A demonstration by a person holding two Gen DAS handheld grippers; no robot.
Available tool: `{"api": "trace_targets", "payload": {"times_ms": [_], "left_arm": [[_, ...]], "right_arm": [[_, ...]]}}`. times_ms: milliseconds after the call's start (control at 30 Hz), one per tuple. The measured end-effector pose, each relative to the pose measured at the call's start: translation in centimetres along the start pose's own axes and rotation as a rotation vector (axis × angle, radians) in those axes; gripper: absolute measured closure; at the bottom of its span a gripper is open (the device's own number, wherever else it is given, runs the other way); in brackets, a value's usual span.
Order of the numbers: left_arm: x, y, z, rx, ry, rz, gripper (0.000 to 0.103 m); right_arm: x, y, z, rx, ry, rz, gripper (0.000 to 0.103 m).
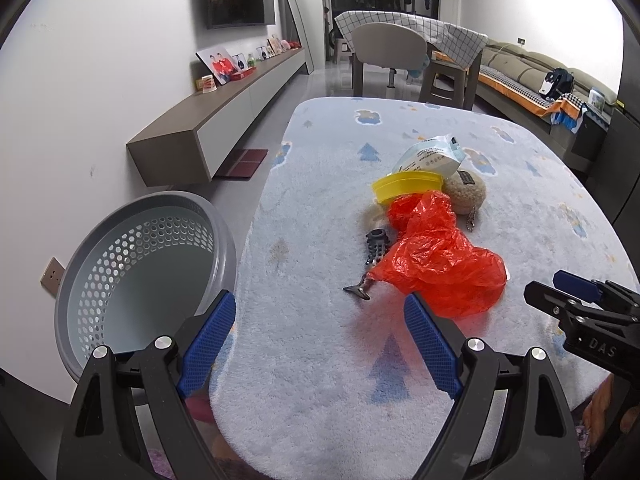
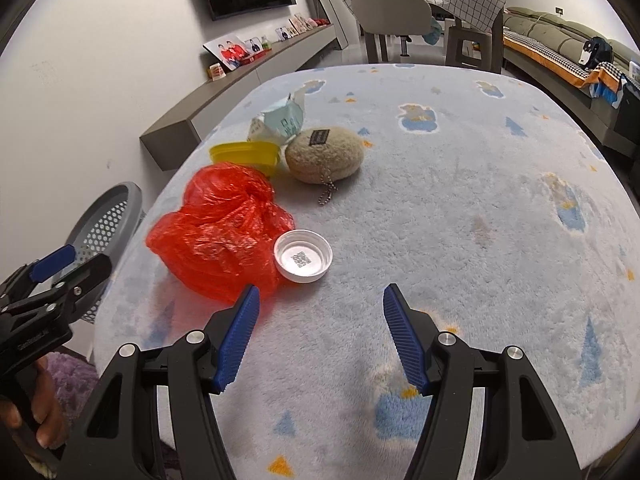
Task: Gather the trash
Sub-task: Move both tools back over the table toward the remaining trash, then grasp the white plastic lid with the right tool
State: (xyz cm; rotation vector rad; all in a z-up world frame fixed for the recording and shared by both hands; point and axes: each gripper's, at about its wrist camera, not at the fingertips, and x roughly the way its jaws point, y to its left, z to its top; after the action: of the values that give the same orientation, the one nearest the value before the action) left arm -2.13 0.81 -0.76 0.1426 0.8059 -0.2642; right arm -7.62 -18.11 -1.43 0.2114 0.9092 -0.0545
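A crumpled red plastic bag [image 1: 436, 256] [image 2: 224, 232] lies on the fluffy pale-blue table cover [image 1: 320, 360]. A white bottle cap [image 2: 303, 255] sits beside it. Behind are a yellow lid [image 1: 406, 186] [image 2: 246, 153], a pale wipes packet [image 1: 430, 156] [image 2: 280, 122], a beige plush keychain [image 1: 466, 196] [image 2: 324, 154] and a dark plastic piece [image 1: 372, 256]. My left gripper [image 1: 320, 312] is open and empty, just short of the bag. My right gripper [image 2: 320, 304] is open and empty, just short of the cap. A grey perforated bin [image 1: 148, 272] [image 2: 106, 220] stands left of the table.
A low wall cabinet [image 1: 224, 120] with photos runs along the left wall. A chair [image 1: 386, 52], a checked-cloth table and a sofa [image 1: 540, 76] stand beyond the far edge. The right gripper shows at the right of the left wrist view [image 1: 580, 304].
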Motion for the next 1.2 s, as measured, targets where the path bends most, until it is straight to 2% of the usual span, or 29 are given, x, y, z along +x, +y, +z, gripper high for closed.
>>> {"api": "trace_targets", "payload": {"times_ms": [300, 767, 867, 967, 1200], "left_arm": [[0.8, -0.3, -0.1, 0.008, 0.001, -0.023, 0.019], [1.4, -0.2, -0.3, -0.002, 0.017, -0.032, 0.019], [1.4, -0.2, -0.3, -0.004, 0.019, -0.033, 0.019], [1.4, -0.3, -0.4, -0.008, 0.023, -0.039, 0.019], [0.8, -1.4, -0.7, 0.008, 0.021, -0.050, 0.019]], "right_arm": [[3.0, 0.1, 0.8, -0.012, 0.056, -0.033, 0.041], [5.5, 2.3, 2.3, -0.091, 0.082, -0.046, 0.042], [5.7, 2.7, 2.1, -0.114, 0.090, -0.054, 0.048], [5.6, 2.8, 2.0, -0.118, 0.090, -0.045, 0.063], [4.6, 1.9, 1.7, -0.079, 0.075, -0.005, 0.064]]}}
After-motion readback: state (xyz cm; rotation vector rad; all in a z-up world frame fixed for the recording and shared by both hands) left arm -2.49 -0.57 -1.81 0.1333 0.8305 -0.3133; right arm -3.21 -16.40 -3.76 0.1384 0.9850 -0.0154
